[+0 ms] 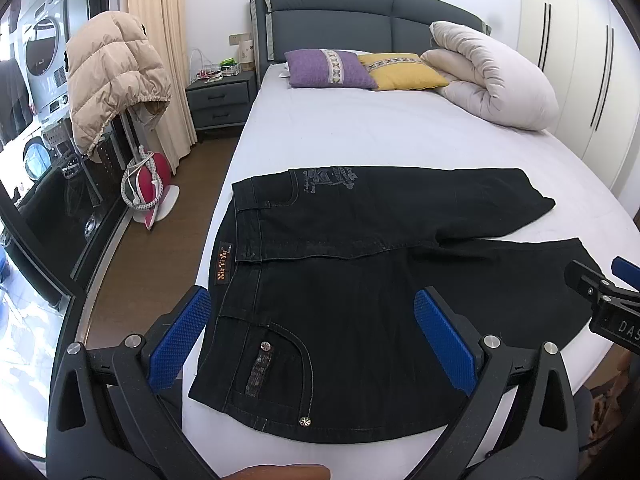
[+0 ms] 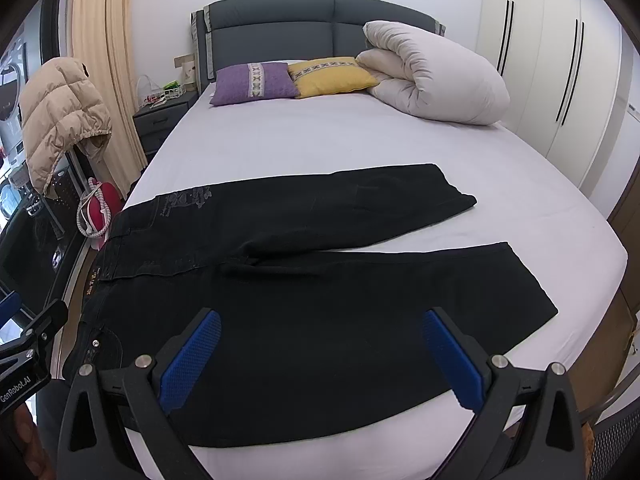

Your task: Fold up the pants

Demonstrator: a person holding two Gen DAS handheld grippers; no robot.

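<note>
Black jeans [image 1: 360, 280] lie flat across the foot of the bed, waistband at the left, both legs spread apart toward the right; they also show in the right wrist view [image 2: 320, 292]. My left gripper [image 1: 312, 312] is open and empty, above the waist and pocket area. My right gripper [image 2: 320, 340] is open and empty, above the near leg. The right gripper's tip also shows at the right edge of the left wrist view [image 1: 600, 292]. The left gripper's tip shows at the left edge of the right wrist view [image 2: 32, 336].
The bed [image 1: 360, 132] has a white sheet, a purple pillow [image 1: 330, 68], a yellow pillow [image 1: 400, 72] and a rolled duvet [image 1: 492, 76] at the head. A nightstand [image 1: 222, 100], a beige puffer jacket [image 1: 112, 76] and wooden floor [image 1: 160, 248] lie left. Wardrobes [image 2: 560, 60] stand right.
</note>
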